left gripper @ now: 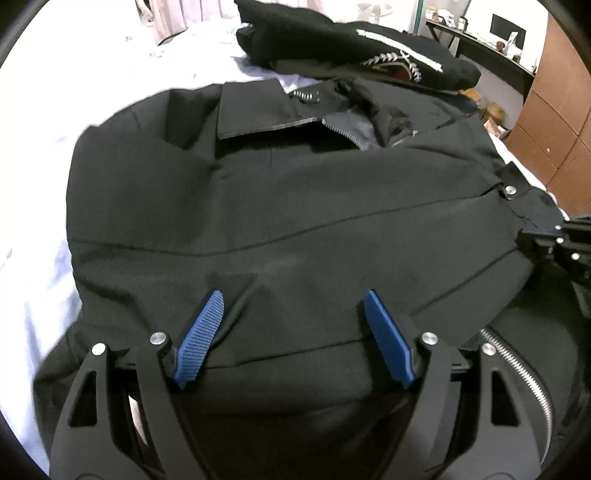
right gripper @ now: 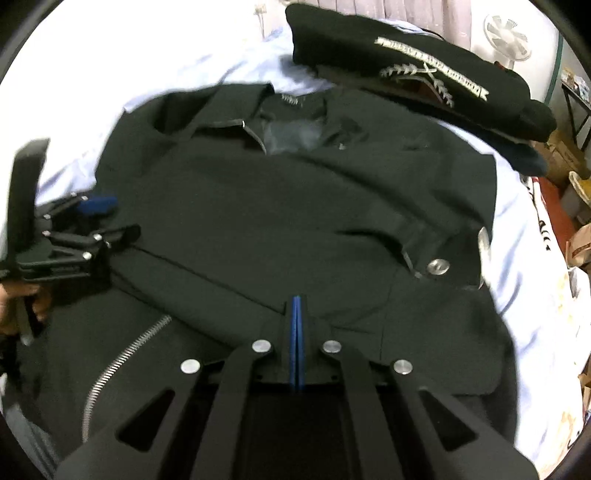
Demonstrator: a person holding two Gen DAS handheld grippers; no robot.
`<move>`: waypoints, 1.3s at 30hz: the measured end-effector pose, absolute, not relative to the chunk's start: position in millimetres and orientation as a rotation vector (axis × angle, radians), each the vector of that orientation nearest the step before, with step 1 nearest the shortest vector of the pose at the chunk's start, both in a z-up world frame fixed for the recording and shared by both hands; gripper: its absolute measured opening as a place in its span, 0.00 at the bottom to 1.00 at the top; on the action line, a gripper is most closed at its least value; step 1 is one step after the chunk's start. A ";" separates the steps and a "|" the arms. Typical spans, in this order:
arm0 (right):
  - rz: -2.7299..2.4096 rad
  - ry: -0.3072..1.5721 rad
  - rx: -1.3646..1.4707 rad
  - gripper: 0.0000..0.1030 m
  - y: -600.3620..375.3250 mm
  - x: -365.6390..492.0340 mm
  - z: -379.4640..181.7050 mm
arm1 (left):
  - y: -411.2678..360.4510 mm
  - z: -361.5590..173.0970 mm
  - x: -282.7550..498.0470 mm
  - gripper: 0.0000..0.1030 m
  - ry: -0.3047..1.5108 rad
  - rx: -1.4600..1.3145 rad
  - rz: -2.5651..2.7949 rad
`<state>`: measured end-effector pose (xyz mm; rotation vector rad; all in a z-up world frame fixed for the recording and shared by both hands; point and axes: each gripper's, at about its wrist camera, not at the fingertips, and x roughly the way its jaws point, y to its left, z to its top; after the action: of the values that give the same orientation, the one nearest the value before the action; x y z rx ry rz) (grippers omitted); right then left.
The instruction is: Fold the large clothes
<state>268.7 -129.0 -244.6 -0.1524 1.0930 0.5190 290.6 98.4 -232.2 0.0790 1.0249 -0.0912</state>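
A black zip jacket (left gripper: 295, 206) lies on the bed, collar at the far side, a sleeve folded across its front; it also fills the right wrist view (right gripper: 295, 206). My left gripper (left gripper: 295, 306) is open, its blue fingertips (left gripper: 207, 325) resting on the jacket's near part with nothing between them. It shows at the left of the right wrist view (right gripper: 103, 218). My right gripper (right gripper: 297, 306) is shut, pads together over the jacket's lower front; whether cloth is pinched is not visible. It shows at the right edge of the left wrist view (left gripper: 554, 236).
A folded black garment with white embroidery (left gripper: 369, 48) lies beyond the collar on the pale blue sheet (left gripper: 44, 166); it also shows in the right wrist view (right gripper: 417, 70). A brown wardrobe (left gripper: 554, 122) and a desk (left gripper: 480, 40) stand to the right. A fan (right gripper: 506, 35) stands behind.
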 end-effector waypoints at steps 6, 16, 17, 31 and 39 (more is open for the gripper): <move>0.499 1.206 -0.078 0.00 -126.8 294.3 -287.9 | 103.2 -249.8 293.0 0.75 1.063 0.084 -0.082; 0.505 1.171 -0.070 0.01 -138.2 268.3 -254.7 | 101.3 -216.2 270.5 0.76 1.103 0.128 -0.065; 0.514 1.155 -0.063 0.01 -142.0 258.4 -247.5 | 103.1 -204.8 260.4 0.76 1.099 0.113 -0.067; 0.521 0.988 0.116 0.30 -236.6 72.5 -181.8 | 136.7 -131.6 61.3 0.76 0.998 0.078 -0.041; 0.421 0.951 0.218 0.51 -285.6 35.6 -204.5 | 157.6 -171.3 -24.9 0.80 0.927 -0.062 0.010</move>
<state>35.6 -285.6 -204.5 0.2183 0.9506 0.4209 -24.9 157.6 -171.3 -0.0618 0.9273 0.0097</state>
